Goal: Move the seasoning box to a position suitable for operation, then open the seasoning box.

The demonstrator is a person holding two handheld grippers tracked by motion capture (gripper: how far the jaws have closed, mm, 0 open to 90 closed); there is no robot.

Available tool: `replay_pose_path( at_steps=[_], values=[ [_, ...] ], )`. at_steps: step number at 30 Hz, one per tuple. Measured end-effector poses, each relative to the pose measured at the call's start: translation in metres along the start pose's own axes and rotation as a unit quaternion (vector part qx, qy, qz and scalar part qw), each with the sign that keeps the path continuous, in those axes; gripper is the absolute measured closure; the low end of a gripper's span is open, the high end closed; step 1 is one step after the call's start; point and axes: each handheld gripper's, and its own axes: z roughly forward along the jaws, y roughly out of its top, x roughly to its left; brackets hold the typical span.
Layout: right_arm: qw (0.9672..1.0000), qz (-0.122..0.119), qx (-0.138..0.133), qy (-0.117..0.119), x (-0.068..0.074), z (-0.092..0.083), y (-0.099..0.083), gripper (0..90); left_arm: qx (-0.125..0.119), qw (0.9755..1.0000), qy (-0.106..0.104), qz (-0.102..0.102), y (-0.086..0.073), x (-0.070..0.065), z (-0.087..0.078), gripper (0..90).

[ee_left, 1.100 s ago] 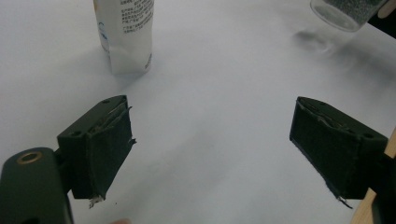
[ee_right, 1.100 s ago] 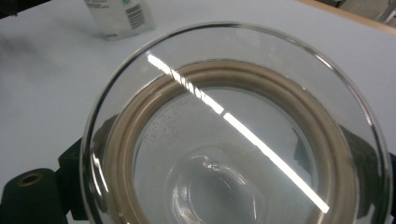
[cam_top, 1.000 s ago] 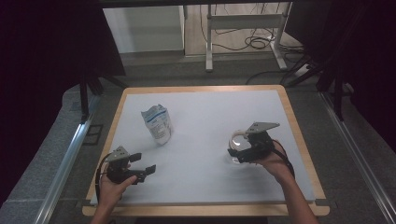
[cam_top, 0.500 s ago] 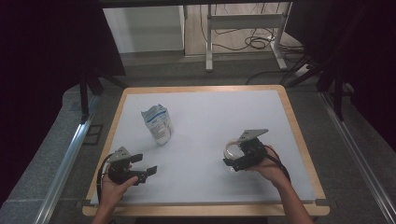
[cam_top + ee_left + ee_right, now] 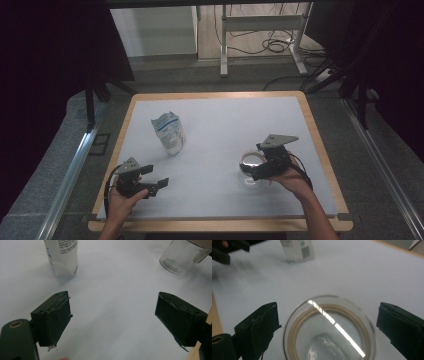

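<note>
A clear glass jar [image 5: 246, 161] stands open-mouthed on the white table top [image 5: 225, 125], right of the middle. My right gripper [image 5: 255, 171] hovers over it, open, and looks down into the jar's mouth [image 5: 297, 320]; one jaw stands on each side of the rim, and I see no contact. A white and blue pouch [image 5: 169, 132] stands upright at the left centre, also seen as the pouch [image 5: 297, 248] and the pouch [image 5: 63, 257]. My left gripper [image 5: 152, 185] rests low near the front left, open and holding nothing. The jar [image 5: 180, 256] lies far ahead of it.
A wooden rim [image 5: 320, 145] frames the white top. Dark floor, metal rails and a desk frame with cables lie beyond the far edge. The left gripper [image 5: 227, 248] shows at the top left of the right gripper view.
My right hand and gripper have shifted a little left and toward the near edge, over the jar. The left gripper and the pouch have stayed put.
</note>
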Motion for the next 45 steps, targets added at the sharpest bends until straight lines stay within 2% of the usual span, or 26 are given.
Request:
replay_pose_path(
  at_steps=[1, 5, 6, 7, 8, 9, 10, 11, 12, 15, 16, 17, 19, 20, 21, 22, 23, 24, 26, 28, 32, 38, 45],
  values=[
    [0.9997, 0.009, -0.022, -0.005, -0.001, -0.009, 0.001, 8.3, 0.000, 1.0000, 0.000, 0.001, 0.000, 0.000, 0.000, 13.5],
    [0.9985, 0.027, -0.042, -0.022, -0.001, -0.022, -0.001, 14.7, 0.001, 1.0000, 0.001, 0.002, 0.000, 0.000, 0.000, 13.5],
    [0.9969, 0.041, -0.055, -0.038, -0.002, -0.030, -0.005, 21.0, 0.001, 1.0000, 0.001, 0.000, -0.001, -0.001, 0.000, 13.5],
    [0.9959, 0.047, -0.055, -0.054, -0.001, -0.033, -0.007, 23.8, 0.001, 1.0000, 0.001, 0.000, -0.001, 0.000, 0.000, 13.5],
    [0.9949, 0.047, -0.056, -0.070, 0.000, -0.036, -0.009, 26.2, 0.002, 1.0000, 0.002, 0.000, -0.001, 0.000, 0.001, 13.5],
    [0.9949, 0.047, -0.056, -0.070, 0.000, -0.036, -0.009, 26.2, 0.002, 1.0000, 0.002, 0.000, -0.001, 0.000, 0.001, 13.5],
    [0.9938, 0.047, -0.059, -0.082, 0.001, -0.039, -0.011, 29.0, 0.003, 1.0000, 0.002, 0.000, -0.001, 0.000, 0.001, 13.5],
    [0.9915, 0.052, -0.063, -0.101, 0.003, -0.045, -0.016, 35.6, 0.003, 1.0000, 0.002, 0.001, -0.001, 0.000, 0.001, 13.5],
    [0.9915, 0.052, -0.063, -0.101, 0.003, -0.045, -0.016, 35.6, 0.004, 1.0000, 0.002, 0.002, -0.001, 0.000, 0.002, 13.5],
    [0.9885, 0.057, -0.076, -0.117, 0.008, -0.053, -0.026, 50.3, 0.005, 1.0000, 0.003, 0.002, -0.001, -0.001, 0.002, 13.5],
    [0.9885, 0.057, -0.076, -0.117, 0.008, -0.053, -0.026, 50.3, 0.005, 1.0000, 0.003, 0.002, -0.001, -0.001, 0.002, 13.5],
    [0.9876, 0.054, -0.080, -0.124, 0.011, -0.057, -0.031, 58.9, 0.006, 1.0000, 0.003, 0.003, -0.002, -0.001, 0.003, 13.5],
    [0.9869, 0.056, -0.083, -0.127, 0.012, -0.060, -0.036, 69.8, 0.007, 1.0000, 0.004, 0.002, -0.002, -0.002, 0.003, 13.5],
    [0.9869, 0.056, -0.083, -0.127, 0.012, -0.060, -0.036, 69.8, 0.007, 1.0000, 0.004, 0.002, -0.002, -0.002, 0.003, 13.5],
    [0.9872, 0.059, -0.085, -0.122, 0.013, -0.064, -0.041, 82.4, 0.008, 1.0000, 0.003, 0.003, -0.002, -0.002, 0.003, 13.6],
    [0.9874, 0.062, -0.089, -0.115, 0.013, -0.066, -0.043, 87.0, 0.009, 0.9999, 0.002, 0.006, -0.002, -0.002, 0.004, 13.7],
    [0.9874, 0.062, -0.089, -0.115, 0.013, -0.066, -0.043, 87.0, 0.009, 0.9999, 0.002, 0.006, -0.002, -0.002, 0.004, 13.7],
    [0.9881, 0.066, -0.092, -0.104, 0.013, -0.069, -0.047, 90.0, 0.010, 0.9999, 0.000, 0.008, -0.002, -0.003, 0.004, 13.8],
    [0.9894, 0.062, -0.082, -0.102, 0.014, -0.071, -0.049, 90.0, 0.012, 0.9999, -0.001, 0.011, -0.002, -0.004, 0.005, 14.1],
    [0.9897, 0.063, -0.085, -0.097, 0.015, -0.072, -0.051, 90.0, 0.013, 0.9999, -0.003, 0.010, -0.002, -0.005, 0.006, 14.3],
    [0.9898, 0.059, -0.084, -0.099, 0.018, -0.073, -0.052, 90.0, 0.014, 0.9998, -0.006, 0.014, -0.002, -0.007, 0.007, 15.3],
    [0.9884, 0.058, -0.089, -0.109, 0.022, -0.074, -0.054, 90.0, 0.011, 0.9997, -0.012, 0.016, -0.001, -0.012, 0.009, 15.5],
    [0.9886, 0.056, -0.085, -0.111, 0.024, -0.072, -0.056, 90.0, 0.012, 0.9996, -0.013, 0.020, -0.002, -0.015, 0.012, 17.8]
  ],
)
